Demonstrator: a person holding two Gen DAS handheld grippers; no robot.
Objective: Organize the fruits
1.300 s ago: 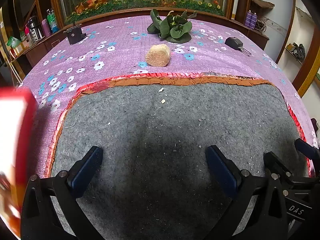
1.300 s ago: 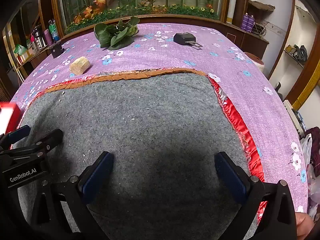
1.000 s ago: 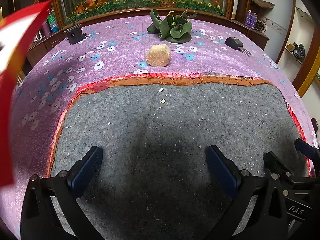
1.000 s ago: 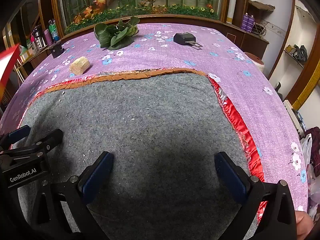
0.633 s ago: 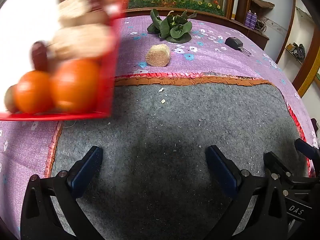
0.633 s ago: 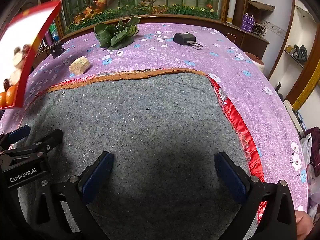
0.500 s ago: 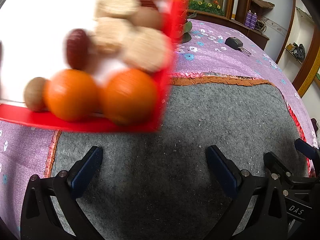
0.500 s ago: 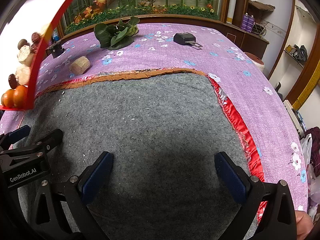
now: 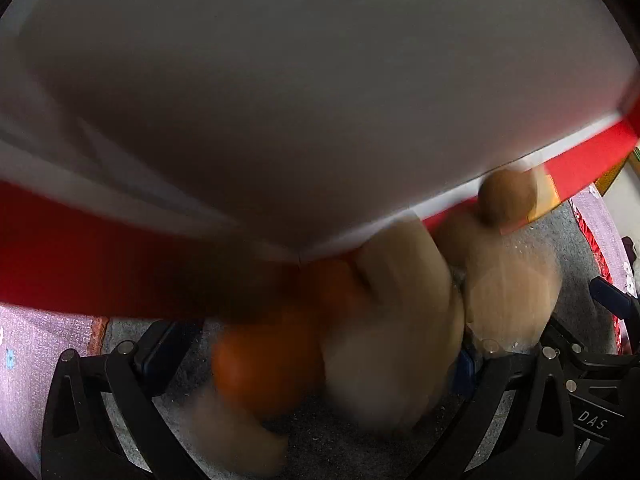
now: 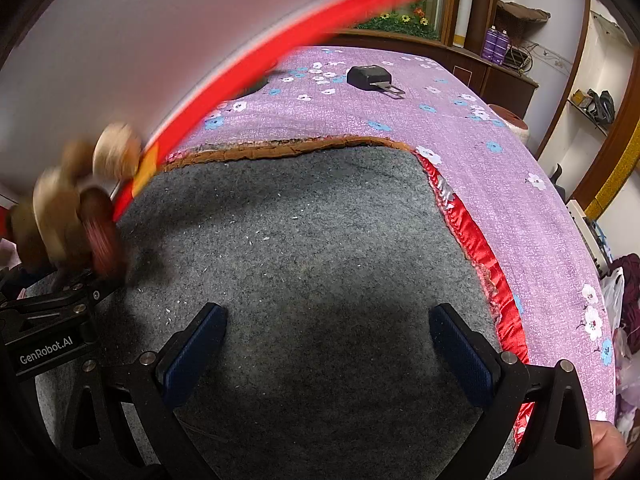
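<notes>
A white box with a red rim (image 9: 280, 100) hangs tilted over the grey felt mat (image 9: 568, 248) and fills most of the left wrist view. Blurred fruit tumbles from it: an orange (image 9: 264, 372), two large tan fruits (image 9: 392, 340) (image 9: 508, 296) and a small brown one (image 9: 506, 196). They fall between the fingers of my open left gripper (image 9: 316, 360), which holds nothing. In the right wrist view the box (image 10: 120, 60) and falling fruit (image 10: 116, 150) are at the far left. My right gripper (image 10: 326, 328) stands open over bare felt.
A black device (image 10: 370, 76) lies on the purple flowered cloth (image 10: 480, 160) beyond the felt mat (image 10: 320, 240). A red satin border (image 10: 468, 240) runs along the mat's right side. A person's fingertip (image 10: 608, 452) shows at the lower right. Shelves stand at the right.
The red-rimmed box came in from the left, swung over the felt and tipped. Its fruit now spills out at the left gripper. Neither gripper has moved.
</notes>
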